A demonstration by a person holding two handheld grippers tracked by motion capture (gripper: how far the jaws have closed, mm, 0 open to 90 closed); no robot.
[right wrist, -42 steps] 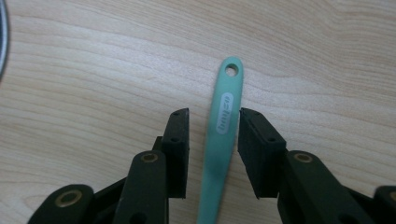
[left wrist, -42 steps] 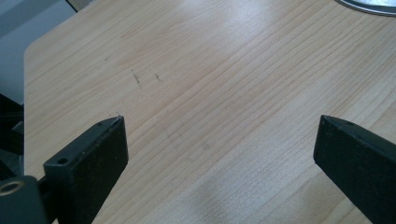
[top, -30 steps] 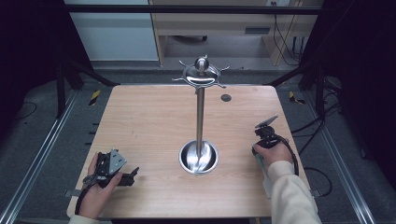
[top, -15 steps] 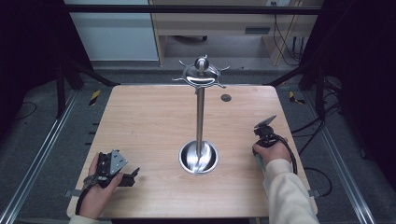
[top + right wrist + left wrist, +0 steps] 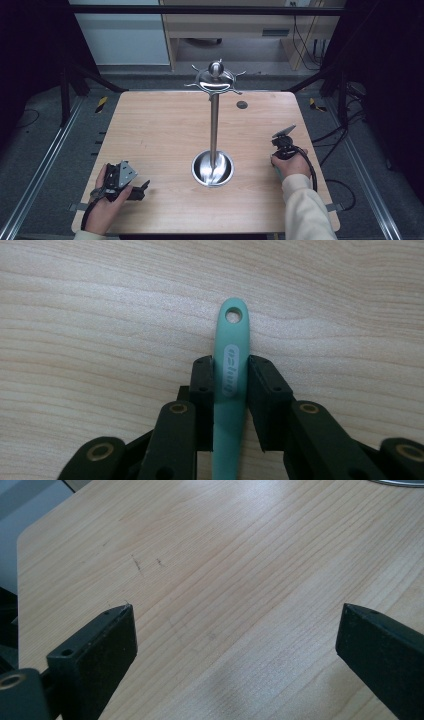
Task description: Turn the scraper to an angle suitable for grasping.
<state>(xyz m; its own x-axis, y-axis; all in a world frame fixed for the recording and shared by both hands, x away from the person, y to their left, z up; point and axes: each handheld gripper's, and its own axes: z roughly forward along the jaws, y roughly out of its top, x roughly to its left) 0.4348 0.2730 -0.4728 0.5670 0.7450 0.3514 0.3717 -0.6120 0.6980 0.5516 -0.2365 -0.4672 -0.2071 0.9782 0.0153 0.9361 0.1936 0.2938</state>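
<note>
Mint-green plastic, a slim utensil handle (image 5: pixel 231 370) with a hanging hole at its tip, lies flat on the wood table (image 5: pixel 160 130) in the right gripper view. It runs straight up between the two black jaws of the right gripper (image 5: pixel 231 365). The jaws have just been closing on the handle; the left pad touches its side, while a thin sliver of shadow sits between the handle and the right pad, so the grip looks nearly made but not clearly firm. What sort of utensil it is cannot be told, because its working end is hidden under the gripper. In the high view the right gripper (image 5: pixel 282 142) rests near the table's right edge, held in the person's right hand (image 5: pixel 290 162), with a little green showing just below the hand. A tall chrome stand (image 5: pixel 214 130) rises from a round dish-like base at the table's centre. Its top carries a ring of short hooks, and all of them look bare. The left gripper (image 5: pixel 142 186) lies low on the table's near left corner, well apart from the stand. The left gripper view shows its jaws spread wide over bare wood, with nothing between them. Judging from this, the work is at its start: the handle is just being grasped, and lifting it and most likely hanging it by its hole on a hook remain.
</note>
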